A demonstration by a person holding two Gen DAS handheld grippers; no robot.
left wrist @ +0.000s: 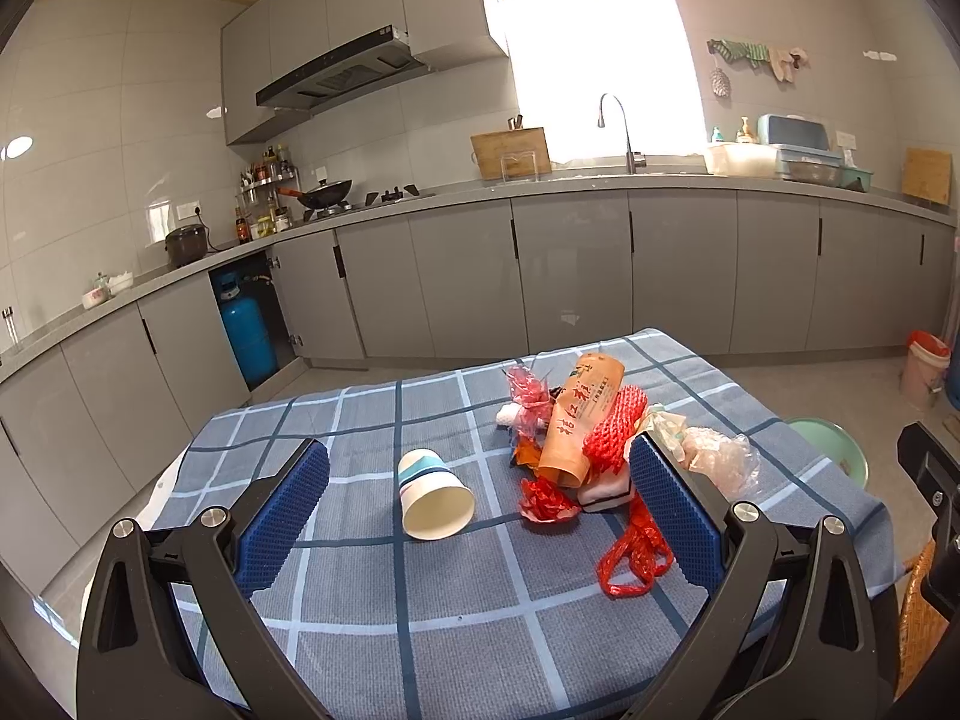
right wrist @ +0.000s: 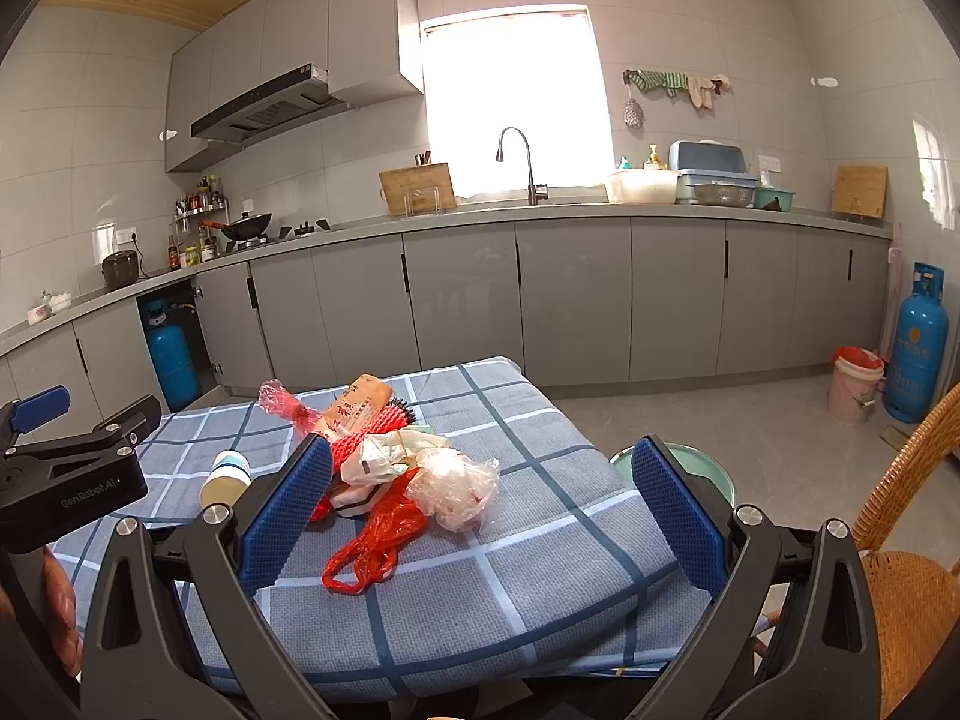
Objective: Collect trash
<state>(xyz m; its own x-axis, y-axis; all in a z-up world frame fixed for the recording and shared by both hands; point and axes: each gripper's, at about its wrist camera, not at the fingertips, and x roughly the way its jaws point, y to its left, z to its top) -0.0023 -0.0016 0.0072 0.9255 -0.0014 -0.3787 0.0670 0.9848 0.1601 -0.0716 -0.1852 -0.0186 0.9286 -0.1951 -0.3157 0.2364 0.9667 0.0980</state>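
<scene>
Seen from the left wrist, the left gripper (left wrist: 480, 510) hangs wide apart and empty above the checked tablecloth (left wrist: 372, 588). The paper cup (left wrist: 435, 495), tipped on its side with its mouth toward the camera, lies between the blue pads, apart from both. Just right of the cup sits the heap of trash: a tan paper sleeve (left wrist: 579, 420), red foam netting (left wrist: 615, 429), a red plastic bag (left wrist: 636, 552) trailing nearest the camera, and a clear crumpled bag (left wrist: 720, 456) on the heap's far right. The likely snag is that a light, round cup could roll or skid away if one pad reaches it first, or buckle under a hard squeeze.

From the right wrist, the right gripper (right wrist: 483, 513) is likewise spread wide and holds nothing. The same heap lies between its fingers, with the clear bag (right wrist: 459, 486) and red bag (right wrist: 375, 540) nearest, and the cup (right wrist: 227, 477) just left of the heap beside the left pad. The left gripper's body (right wrist: 72, 480) shows at the edge, farther left of the cup. Thin film may slip from the pads or drag neighbouring scraps toward the table edge. A pale green bin (right wrist: 690, 468) shows below the edge, right of the heap; loose pieces could miss it.
</scene>
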